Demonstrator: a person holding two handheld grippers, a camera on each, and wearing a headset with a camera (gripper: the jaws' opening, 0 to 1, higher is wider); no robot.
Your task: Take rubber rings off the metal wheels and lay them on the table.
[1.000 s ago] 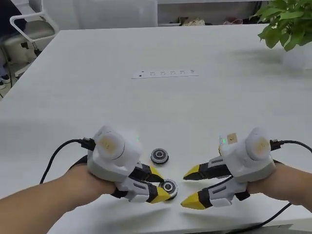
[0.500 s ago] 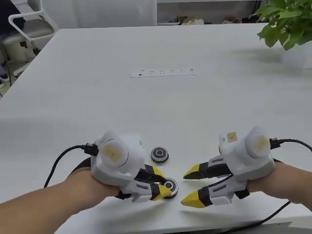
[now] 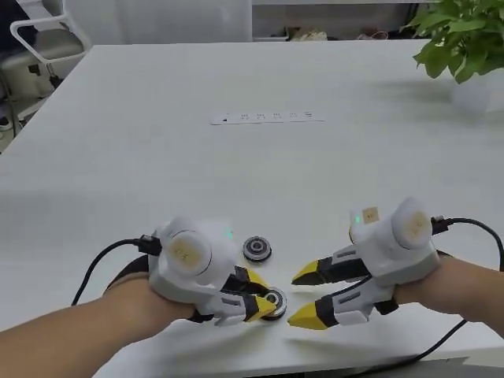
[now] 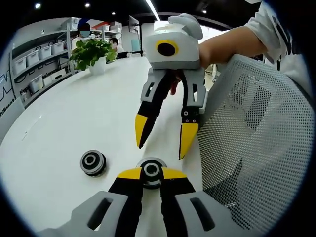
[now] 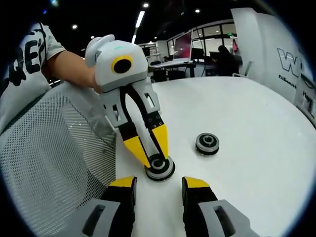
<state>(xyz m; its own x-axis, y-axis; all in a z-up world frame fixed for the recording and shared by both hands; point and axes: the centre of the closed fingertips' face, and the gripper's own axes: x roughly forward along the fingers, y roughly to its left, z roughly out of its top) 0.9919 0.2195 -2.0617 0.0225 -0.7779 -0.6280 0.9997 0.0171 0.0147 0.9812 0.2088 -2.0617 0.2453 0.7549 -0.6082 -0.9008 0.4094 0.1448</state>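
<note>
Two small metal wheels with black rubber rings lie near the table's front edge. My left gripper (image 3: 264, 298) is shut on the nearer wheel (image 3: 273, 302), which rests on the table; the same wheel (image 4: 150, 171) sits between its yellow tips and shows as wheel (image 5: 160, 168) in the right gripper view. The second wheel (image 3: 257, 249) lies free just behind it, also seen as wheel (image 4: 93, 162) and wheel (image 5: 207, 143). My right gripper (image 3: 302, 295) stands open, its yellow tips pointing at the held wheel from the right, a short gap away; right gripper (image 5: 159, 182).
A white power strip (image 3: 266, 118) lies flat mid-table. A potted green plant (image 3: 459, 39) stands at the far right corner. A chair (image 3: 43, 43) is at the far left. Mesh chair backing (image 4: 247, 128) sits close behind the front edge.
My left gripper has closed in on the near wheel and shifted slightly right. The right gripper edged a little left toward it. The free wheel stayed put.
</note>
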